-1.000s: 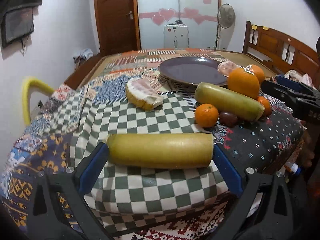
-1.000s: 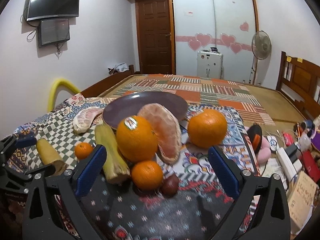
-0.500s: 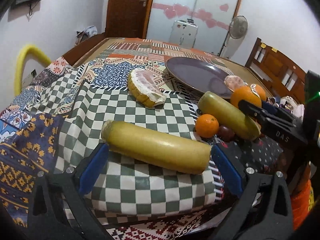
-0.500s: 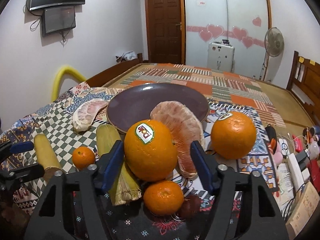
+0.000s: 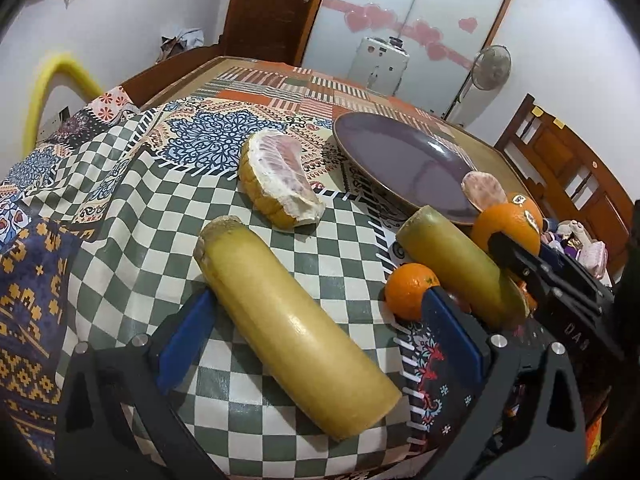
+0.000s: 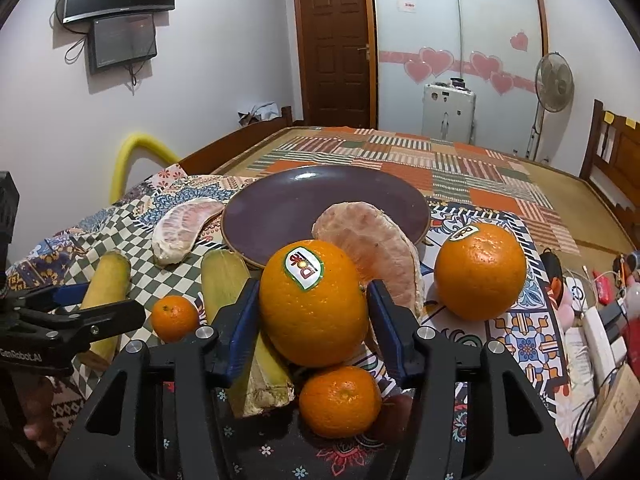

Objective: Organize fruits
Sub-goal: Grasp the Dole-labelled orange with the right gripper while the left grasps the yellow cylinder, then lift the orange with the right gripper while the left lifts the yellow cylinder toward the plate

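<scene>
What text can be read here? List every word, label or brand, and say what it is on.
"GenRobot.AI": on the left tool, seen from the right wrist.
"DA" plus a cut-off character: on the right tool, seen from the left wrist.
Sticker on the held orange: red logo, only partly readable.
Sticker on the other big orange: too blurred.
Small red sign on the sliding door: too small.

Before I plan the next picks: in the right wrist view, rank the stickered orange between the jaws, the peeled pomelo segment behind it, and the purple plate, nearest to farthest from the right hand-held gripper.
1. Stickered orange, between the right hand-held gripper pads.
2. Pomelo segment, just behind, slightly right.
3. Purple plate, farthest back, centre.
</scene>
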